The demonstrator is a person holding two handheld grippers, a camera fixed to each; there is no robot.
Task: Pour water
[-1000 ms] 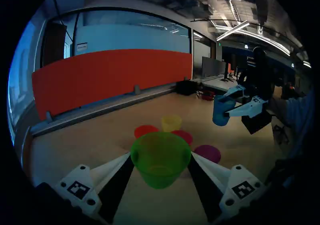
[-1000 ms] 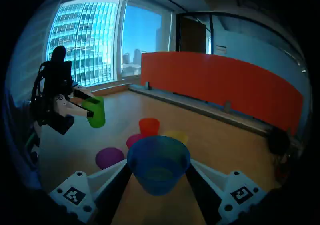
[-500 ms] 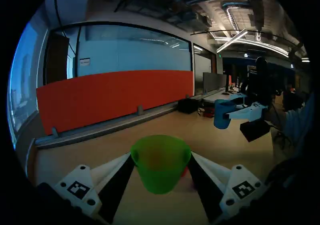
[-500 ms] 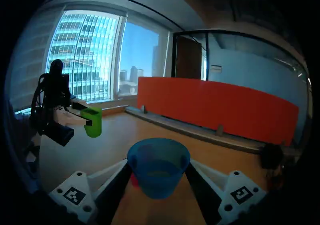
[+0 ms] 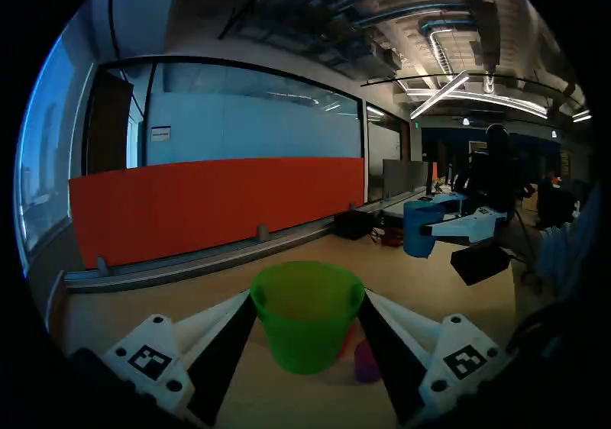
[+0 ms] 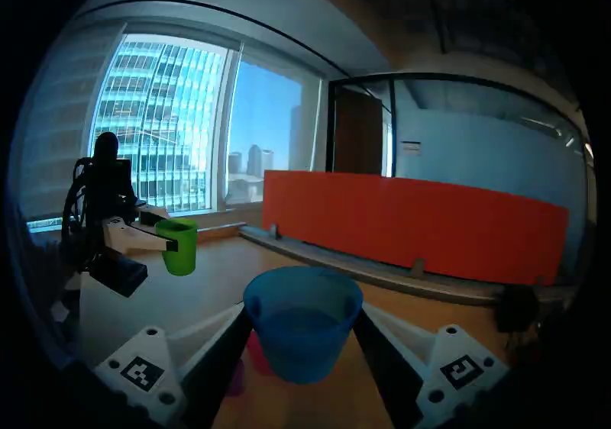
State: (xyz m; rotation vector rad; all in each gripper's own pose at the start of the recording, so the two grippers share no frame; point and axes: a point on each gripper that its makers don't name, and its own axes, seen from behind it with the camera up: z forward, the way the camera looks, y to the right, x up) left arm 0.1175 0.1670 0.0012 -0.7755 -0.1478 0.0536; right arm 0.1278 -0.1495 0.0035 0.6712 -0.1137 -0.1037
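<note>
Left gripper view: the left hand-held gripper (image 5: 305, 301) is clamped on a green cup (image 5: 307, 333), with one finger pressing each side. The cup is upright above a wooden worktop (image 5: 428, 284). Just below it are a purple cup (image 5: 366, 362) and a sliver of a red cup (image 5: 348, 340). Farther off to the right, the right hand-held gripper (image 5: 420, 221) holds a blue cup (image 5: 416, 240) upright in the air. Beyond are an orange wall panel (image 5: 214, 200) and ceiling strip lights (image 5: 443, 93).

Right gripper view: the blue cup (image 6: 303, 333) is close up, squeezed between the right hand-held gripper's two fingers. Its inside looks dark blue, and it is unclear whether it holds water. At the left, well apart, the left hand-held gripper (image 6: 166, 230) carries the green cup (image 6: 180, 252). Behind it are tall windows (image 6: 153, 139) facing a high-rise, and a brown door (image 6: 363, 135).
</note>
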